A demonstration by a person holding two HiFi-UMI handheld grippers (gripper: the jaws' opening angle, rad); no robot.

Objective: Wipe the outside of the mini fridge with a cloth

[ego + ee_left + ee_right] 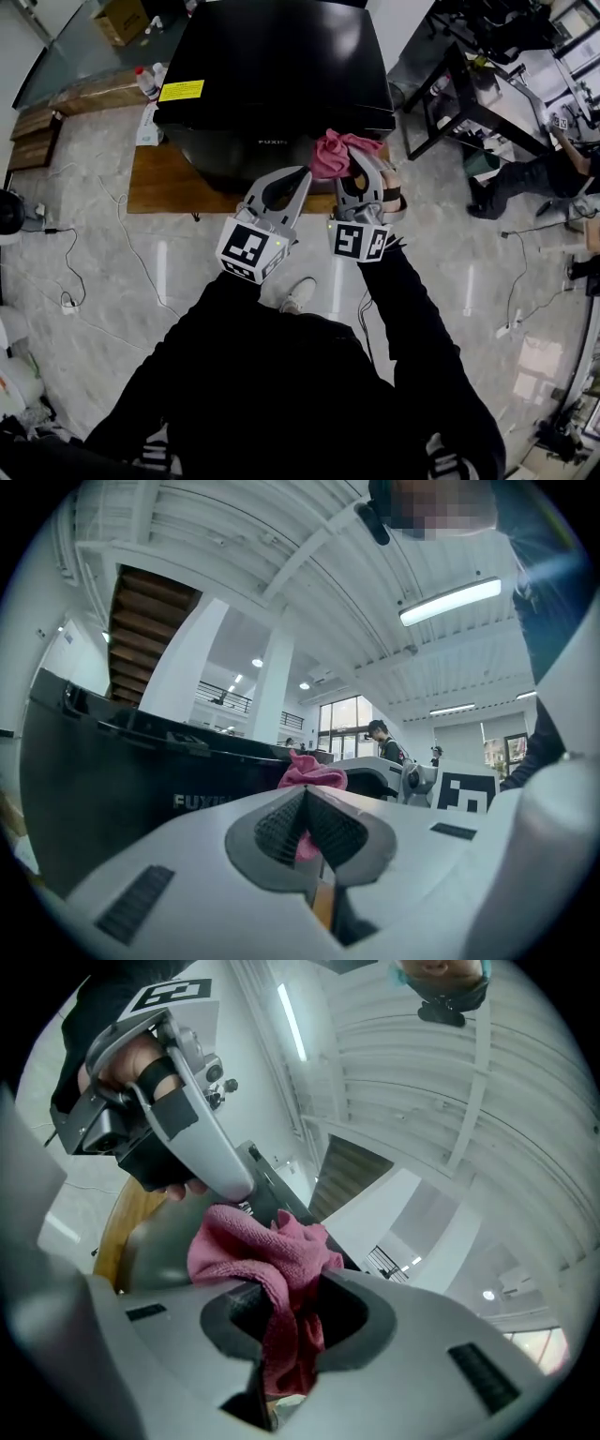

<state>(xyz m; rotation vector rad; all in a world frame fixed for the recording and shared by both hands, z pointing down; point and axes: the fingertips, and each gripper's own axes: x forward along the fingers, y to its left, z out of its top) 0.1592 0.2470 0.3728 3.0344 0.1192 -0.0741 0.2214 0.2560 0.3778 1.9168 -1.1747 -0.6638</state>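
A black mini fridge (272, 66) stands on a low wooden platform (159, 178), its front face (141, 780) just beyond my grippers. A pink cloth (333, 153) is bunched at the fridge's top front edge. My right gripper (360, 157) is shut on it, and the cloth (253, 1251) spills out between the jaws (295, 1288). My left gripper (307, 172) comes in from the left with its tips at the cloth's edge. Its jaws (306, 794) are together, a strip of pink shows between the pads, and the cloth (314, 773) bulges just past them.
A yellow label (181, 90) is on the fridge top. A bottle (147, 82) and a cardboard box (122, 19) sit behind left. A black table frame (459, 103) and a seated person (534, 178) are at right. Cables (66, 272) run over the tiled floor.
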